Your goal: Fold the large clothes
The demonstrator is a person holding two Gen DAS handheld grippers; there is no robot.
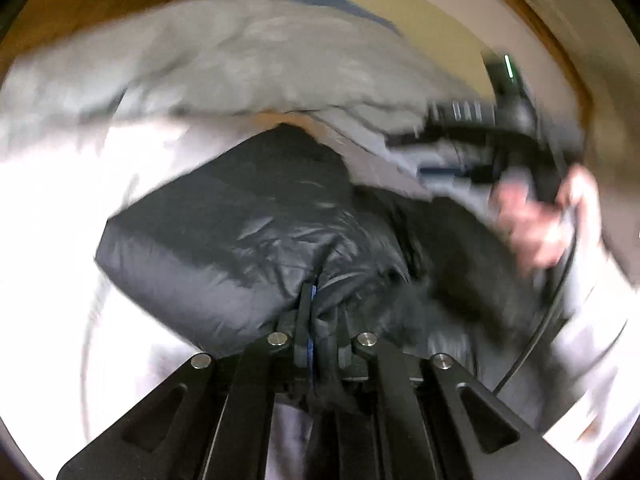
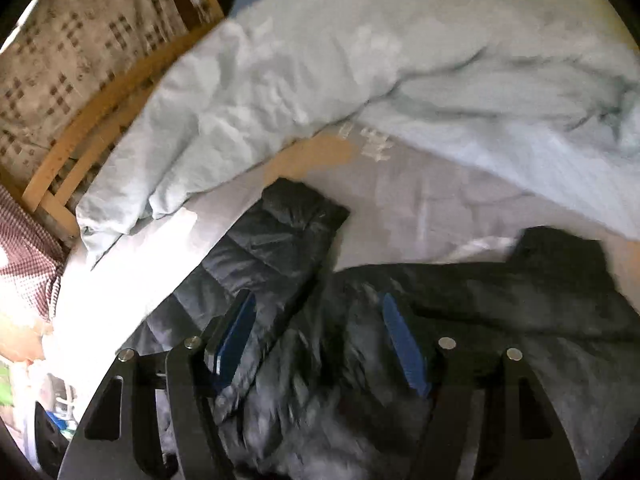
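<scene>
A black puffer jacket (image 1: 240, 232) lies on a bed with a pale sheet (image 1: 60, 184). My left gripper (image 1: 320, 300) is shut on a bunched fold of the jacket. In the right wrist view the jacket (image 2: 280, 248) spreads under my right gripper (image 2: 316, 308), which is open, its blue pads (image 2: 236, 332) apart just above the fabric and empty. My right gripper also shows in the left wrist view (image 1: 440, 148), blurred, held in a hand at the right.
A crumpled light blue duvet (image 2: 360, 60) is piled across the back of the bed. A wooden bed frame (image 2: 92, 120) runs along the left, with a patterned wall covering (image 2: 60, 40) behind it. A checked cloth (image 2: 24, 248) hangs at far left.
</scene>
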